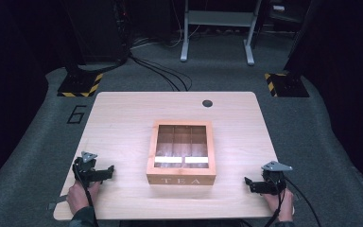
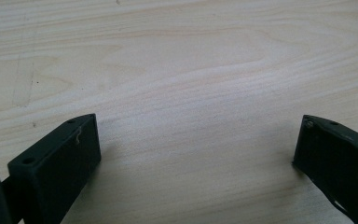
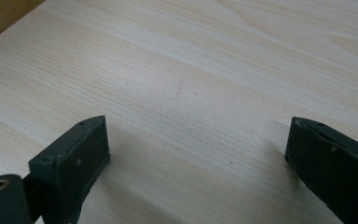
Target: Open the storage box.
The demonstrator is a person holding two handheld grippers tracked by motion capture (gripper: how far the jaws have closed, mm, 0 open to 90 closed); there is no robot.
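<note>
— Box (image 1: 181, 152) first: where does it sit and which way does it face?

— Mid-table, between my two grippers and a little farther from me than either. It is one wooden tea box, nearly square, a touch longer front to back as the high view shows it. The side lettered TEA faces me, so the front points toward my edge of the table (image 1: 123, 113). Its lid is a wooden frame around a clear pane, lying flat and closed on top.

— What can you count through the pane?

— Two dividers running front to back, which makes three compartments side by side. A bright strip of glare crosses the pane near the front, so I cannot tell what lies in them.

— And your hands?

— Two of them, one gripper each. My left gripper (image 1: 108, 171) rests near the table's front left corner, jaws aimed right, toward the box, well apart from it. In the left gripper view its two black jaws stand wide, with bare wood grain between them. My right gripper (image 1: 249, 183) sits near the front right corner, jaws aimed left at the box, also well apart from it. Its jaws are spread wide too, nothing between them but tabletop.

— Anything else on the table?

— One small dark round hole (image 1: 207, 103) near the far edge, beyond the box.
</note>
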